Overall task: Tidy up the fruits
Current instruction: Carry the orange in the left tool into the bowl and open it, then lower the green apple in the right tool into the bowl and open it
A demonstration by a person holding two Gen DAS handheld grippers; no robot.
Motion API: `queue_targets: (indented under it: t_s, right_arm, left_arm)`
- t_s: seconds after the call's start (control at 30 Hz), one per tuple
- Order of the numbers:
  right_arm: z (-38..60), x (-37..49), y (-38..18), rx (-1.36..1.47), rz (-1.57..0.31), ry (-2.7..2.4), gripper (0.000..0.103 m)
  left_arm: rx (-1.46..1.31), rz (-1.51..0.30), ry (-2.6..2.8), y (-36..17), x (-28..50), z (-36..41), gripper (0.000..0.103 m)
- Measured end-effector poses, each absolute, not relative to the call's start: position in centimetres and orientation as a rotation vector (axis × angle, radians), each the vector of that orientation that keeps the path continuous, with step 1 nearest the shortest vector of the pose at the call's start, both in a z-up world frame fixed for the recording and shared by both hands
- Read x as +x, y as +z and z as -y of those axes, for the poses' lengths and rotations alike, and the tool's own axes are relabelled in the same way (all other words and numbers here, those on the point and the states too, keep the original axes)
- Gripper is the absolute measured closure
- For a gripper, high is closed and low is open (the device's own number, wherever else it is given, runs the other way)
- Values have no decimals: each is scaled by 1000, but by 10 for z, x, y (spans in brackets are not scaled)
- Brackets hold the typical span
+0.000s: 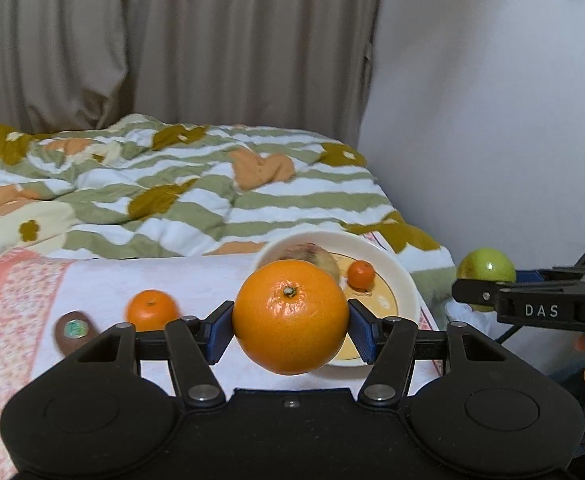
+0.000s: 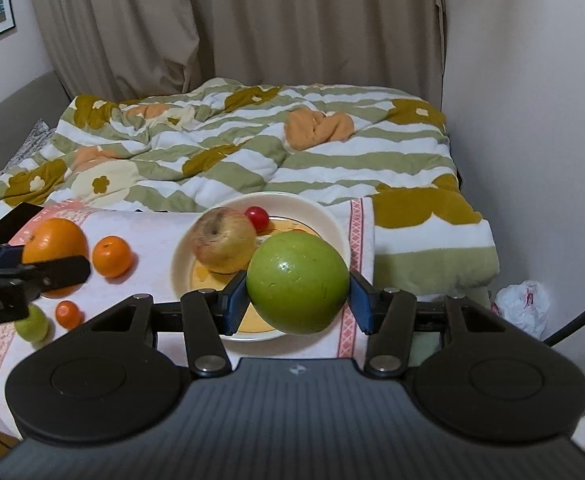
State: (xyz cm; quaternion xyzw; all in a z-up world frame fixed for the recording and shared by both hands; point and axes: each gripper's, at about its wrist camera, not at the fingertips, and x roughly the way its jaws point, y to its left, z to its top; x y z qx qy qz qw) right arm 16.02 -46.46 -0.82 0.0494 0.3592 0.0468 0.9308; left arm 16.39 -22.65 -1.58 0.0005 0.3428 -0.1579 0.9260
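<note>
- My left wrist camera looks forward along its fingers from close above the cloth, facing the far curtain [image 1: 172, 40].
- My right wrist camera sits higher and further right, same heading.
- Both views share the bowl [image 1: 406, 276] [image 2: 332, 220] and the quilt [image 1: 212, 200] [image 2: 332, 160].

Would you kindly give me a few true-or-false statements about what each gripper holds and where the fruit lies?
1. The left gripper is shut on a large orange. True.
2. The right gripper is open. False: it is shut on a green apple.
3. A reddish apple lies in the bowl. True.
4. The kiwi lies in the bowl. False: it lies on the cloth, left of a small orange.
5. A small red fruit sits in the bowl behind the reddish apple. True.
</note>
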Motion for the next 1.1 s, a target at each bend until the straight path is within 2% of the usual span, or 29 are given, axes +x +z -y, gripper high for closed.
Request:
queue_targets:
  t_s: [0.53,0.8,0.83,0.87,0.9,0.93,1.1]
  right_arm:
    - [486,208,-47,174,-797,22,35]
    - [491,213,-55,187,-812,-12,35]
    - [490,212,-55,187,-811,-13,35]
    - [490,212,-55,187,-809,-13,35]
    - [490,213,-55,187,-808,-12,35]
    - [490,213,-54,186,-805,-12,35]
    - [488,220,-50,177,-797,1,35]
  left_arm:
    - [150,-878,-452,-88,232,283,39]
    - [212,-914,-478,-102,239,298,38]
    - [210,-904,-483,-101,238,297,27]
    - [208,-888,-485,-98,237,297,10]
    - [205,-872,-484,-94,235,295,5]
    - [201,-855,-483,-90,234,294,2]
    - [188,-856,-467,-80,232,283,2]
